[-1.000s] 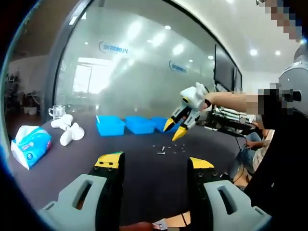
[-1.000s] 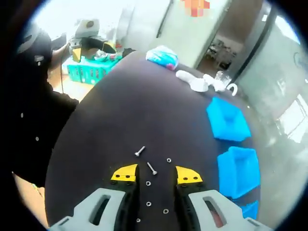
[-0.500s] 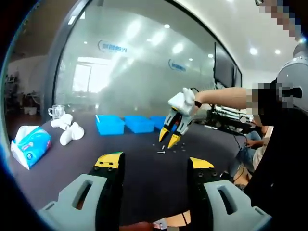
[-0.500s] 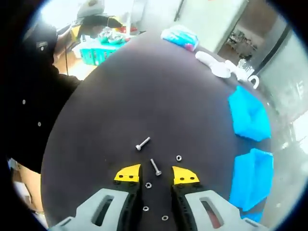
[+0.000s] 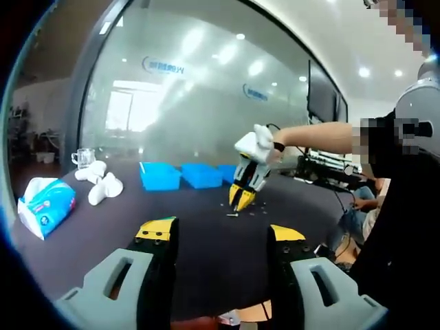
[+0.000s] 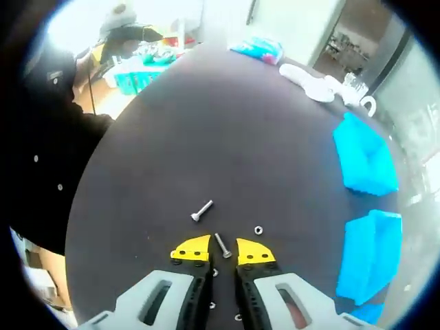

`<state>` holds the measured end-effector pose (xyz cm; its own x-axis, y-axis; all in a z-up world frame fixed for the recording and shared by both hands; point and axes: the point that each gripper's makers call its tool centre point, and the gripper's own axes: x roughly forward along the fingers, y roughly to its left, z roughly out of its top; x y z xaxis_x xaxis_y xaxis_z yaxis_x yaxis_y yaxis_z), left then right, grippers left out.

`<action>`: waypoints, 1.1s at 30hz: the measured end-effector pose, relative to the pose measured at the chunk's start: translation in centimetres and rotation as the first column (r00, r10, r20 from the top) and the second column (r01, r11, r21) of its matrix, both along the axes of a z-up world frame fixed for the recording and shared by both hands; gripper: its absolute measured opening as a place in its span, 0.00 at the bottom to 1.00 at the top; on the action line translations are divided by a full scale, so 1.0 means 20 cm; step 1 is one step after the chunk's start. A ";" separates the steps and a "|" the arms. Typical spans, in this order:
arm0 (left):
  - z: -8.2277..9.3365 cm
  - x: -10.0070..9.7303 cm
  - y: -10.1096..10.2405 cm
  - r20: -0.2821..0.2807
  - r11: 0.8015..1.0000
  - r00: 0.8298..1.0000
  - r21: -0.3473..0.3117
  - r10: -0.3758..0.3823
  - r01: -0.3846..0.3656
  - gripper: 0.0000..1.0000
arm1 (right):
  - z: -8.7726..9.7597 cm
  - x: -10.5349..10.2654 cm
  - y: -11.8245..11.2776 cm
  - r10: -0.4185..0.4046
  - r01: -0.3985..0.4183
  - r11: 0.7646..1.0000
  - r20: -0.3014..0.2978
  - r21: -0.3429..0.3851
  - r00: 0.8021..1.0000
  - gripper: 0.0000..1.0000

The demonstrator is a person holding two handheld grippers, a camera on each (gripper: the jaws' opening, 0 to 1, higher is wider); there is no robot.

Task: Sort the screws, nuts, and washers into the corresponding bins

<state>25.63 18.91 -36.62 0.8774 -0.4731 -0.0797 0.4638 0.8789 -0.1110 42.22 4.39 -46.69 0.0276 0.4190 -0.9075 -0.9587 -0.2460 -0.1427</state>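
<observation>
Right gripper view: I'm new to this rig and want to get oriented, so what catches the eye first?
The right gripper, its yellow-tipped jaws nearly closed around a small screw on the dark table. A second screw and a nut lie just beyond it. Bright blue bins line the table's far right edge.

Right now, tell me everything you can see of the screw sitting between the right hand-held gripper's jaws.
The screw is small, silvery and metallic-looking, with a slim shank and a wider head at its near end. It lies flat on the dark table, angled slightly. The right hand-held gripper has its yellow-tipped jaws close on either side of it, nearly closed; whether they touch it is unclear. A second screw and a small nut lie apart from it nearby.
</observation>
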 end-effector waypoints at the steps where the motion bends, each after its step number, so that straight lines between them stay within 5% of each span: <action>1: 0.00 0.00 0.00 0.000 1.000 1.000 -0.001 0.001 -0.001 0.50 | -0.01 0.00 0.00 -0.002 0.002 1.000 0.000 -0.007 1.000 0.07; 15: 0.00 -0.01 0.02 0.005 1.000 1.000 -0.006 0.010 -0.010 0.49 | 0.00 -0.04 -0.03 -0.073 0.071 0.997 -0.070 -0.027 0.995 0.00; 23: 0.03 0.00 0.03 0.020 1.000 1.000 -0.009 0.011 -0.011 0.49 | 0.13 -0.07 -0.05 -0.138 0.148 0.984 -0.108 0.096 0.985 0.00; 27: 0.05 0.00 0.02 0.030 1.000 1.000 -0.009 0.005 -0.005 0.49 | 0.23 -0.07 -0.08 -0.194 0.219 0.953 -0.131 0.210 0.972 0.00; 30: 0.06 0.01 0.01 0.036 1.000 0.999 -0.006 -0.005 0.006 0.49 | 0.33 -0.04 -0.13 -0.254 0.284 0.904 -0.133 0.320 0.958 0.00; 33: 0.07 0.02 0.00 0.041 1.000 0.999 -0.008 -0.012 0.013 0.49 | 0.43 0.02 -0.20 -0.329 0.357 0.829 -0.142 0.430 0.934 0.00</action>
<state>25.99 18.86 -35.18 0.8739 -0.4844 -0.0402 0.4789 0.8723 -0.0987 42.68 0.49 -38.11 0.1970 0.7486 -0.6331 -0.9796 0.1757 -0.0971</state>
